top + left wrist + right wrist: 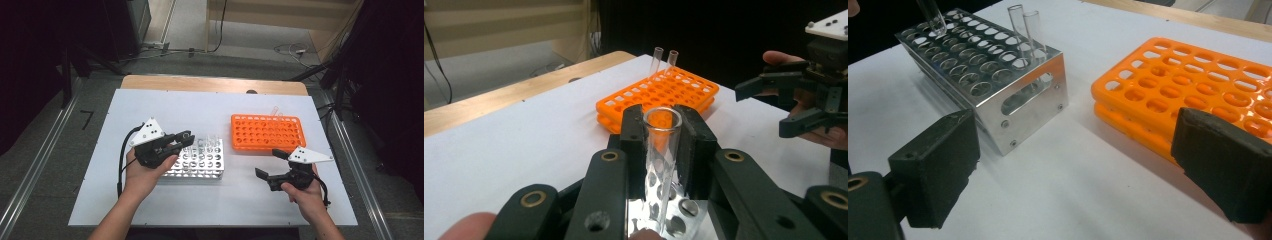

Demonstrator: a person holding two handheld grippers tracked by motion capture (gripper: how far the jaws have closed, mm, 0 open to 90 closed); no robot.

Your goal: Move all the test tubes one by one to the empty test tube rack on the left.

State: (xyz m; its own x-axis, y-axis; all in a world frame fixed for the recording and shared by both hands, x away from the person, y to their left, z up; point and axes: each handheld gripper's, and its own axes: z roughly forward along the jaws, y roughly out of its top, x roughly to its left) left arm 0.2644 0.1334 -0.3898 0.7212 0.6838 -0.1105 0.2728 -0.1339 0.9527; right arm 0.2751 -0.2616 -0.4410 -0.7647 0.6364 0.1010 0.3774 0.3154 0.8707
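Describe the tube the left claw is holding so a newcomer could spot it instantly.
Start at the silver metal rack on the white table, left of the orange rack. The clear glass tube is upright over that rack's left part, pinched in the left claw. Unlike the tubes standing in the racks, it is clamped between black pads.

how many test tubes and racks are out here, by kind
test tubes: 5 (1 held test tube in the left gripper, 2 in the metal rack, 2 in the orange rack)
racks: 2 (1 metal, 1 orange)
total: 7
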